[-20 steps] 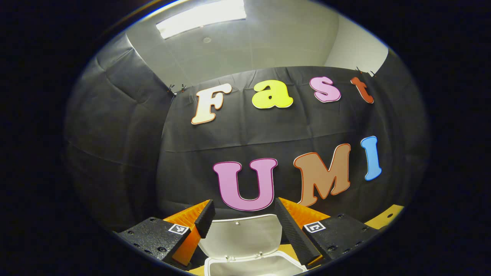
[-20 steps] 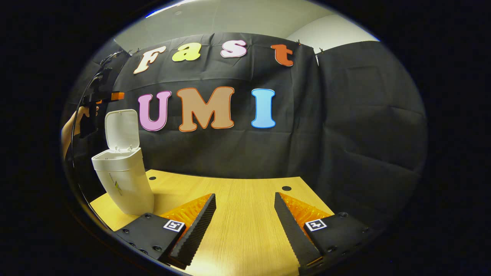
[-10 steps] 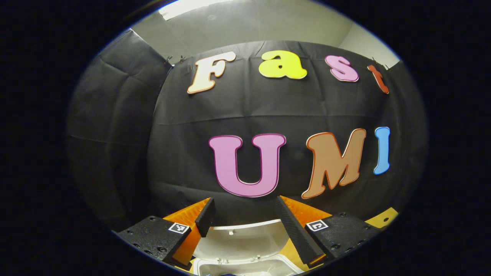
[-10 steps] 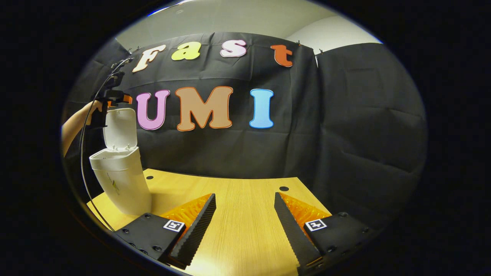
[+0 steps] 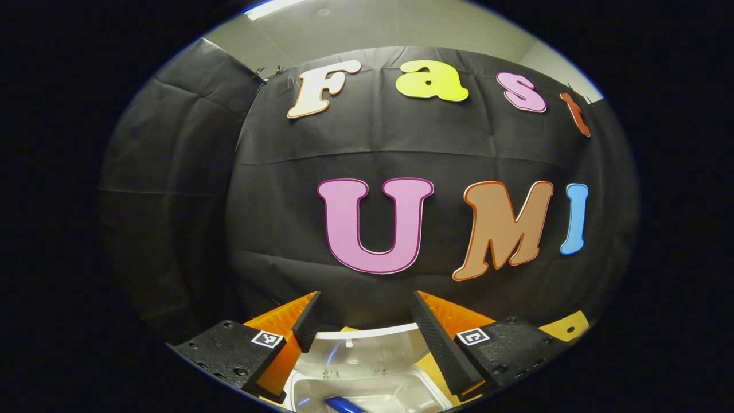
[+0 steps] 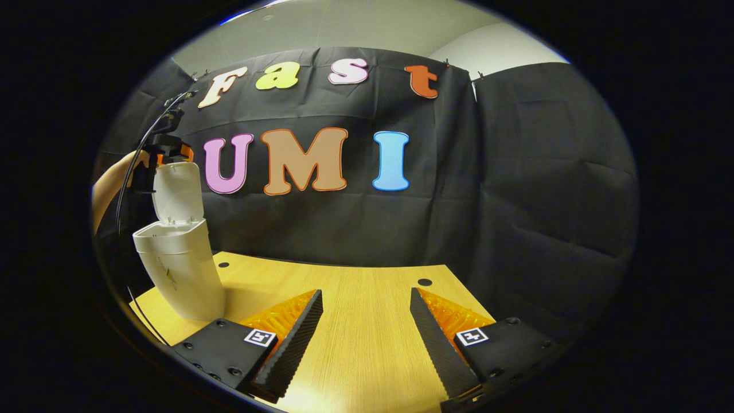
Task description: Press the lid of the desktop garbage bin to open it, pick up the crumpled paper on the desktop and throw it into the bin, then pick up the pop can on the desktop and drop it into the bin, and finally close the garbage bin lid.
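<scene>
Left gripper view
Left gripper [image 5: 367, 321]: fingers spread wide, nothing between them; it hangs over the raised lid of the bin.
Garbage bin [image 5: 298, 390]: white, at 6 o'clock, seen from above with its mouth open.
Lid [image 5: 373, 350]: swung up, its top edge lying between the two fingers; whether a finger touches it, I cannot tell.
Bin contents: a blue pop can [image 5: 341, 405] shows at the bottom edge, inside the bin's mouth; the crumpled paper cannot be made out.
Table [image 5: 565, 327]: a wooden corner at 4 o'clock.

Right gripper view
Right gripper [image 6: 367, 327]: fingers wide apart and empty, held above the bare wooden table [image 6: 367, 344].
Garbage bin [image 6: 180, 275]: at 9 o'clock, standing on the table's near-left part, lid [image 6: 178, 192] upright.
Left gripper [image 6: 166, 150]: at 10 o'clock, at the lid's top edge, held by a hand [image 6: 135, 166].
Cable [image 6: 129, 183]: dark, trailing down from that gripper.
</scene>
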